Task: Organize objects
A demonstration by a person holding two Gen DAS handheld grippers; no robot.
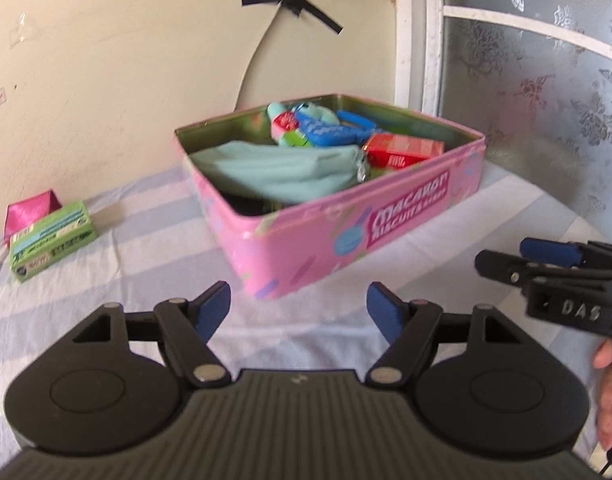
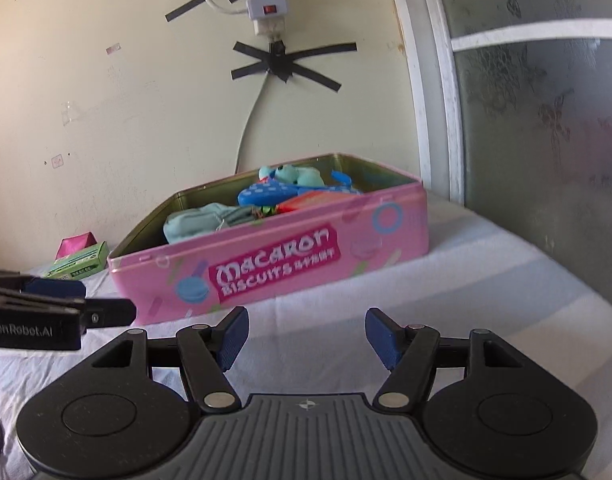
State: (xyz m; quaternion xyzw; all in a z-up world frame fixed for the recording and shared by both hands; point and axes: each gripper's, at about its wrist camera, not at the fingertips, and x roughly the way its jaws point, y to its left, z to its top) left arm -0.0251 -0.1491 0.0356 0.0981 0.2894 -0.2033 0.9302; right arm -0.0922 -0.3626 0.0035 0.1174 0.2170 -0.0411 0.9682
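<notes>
An open pink biscuit tin [image 1: 346, 224] [image 2: 289, 264] stands on the striped cloth near the wall. Inside lie a teal fabric pouch [image 1: 273, 172] [image 2: 197, 220], a blue dotted toy [image 1: 326, 132] [image 2: 265, 194], a teal plush [image 2: 293, 172] and a red box [image 1: 404, 150]. My left gripper [image 1: 299, 312] hovers open and empty in front of the tin's near corner. My right gripper [image 2: 306, 336] is open and empty too, just short of the tin's long side. Each gripper shows in the other's view, the right gripper [image 1: 506, 260] at the right edge and the left gripper [image 2: 101, 308] at the left edge.
A green carton [image 1: 51, 240] [image 2: 81, 264] and a magenta folded piece [image 1: 29, 212] [image 2: 75, 246] lie by the wall, left of the tin. A power strip [image 2: 265, 4] and taped cable hang on the wall. A frosted window [image 1: 546, 80] bounds the right. A person's hand [image 1: 610, 396] shows at the right edge.
</notes>
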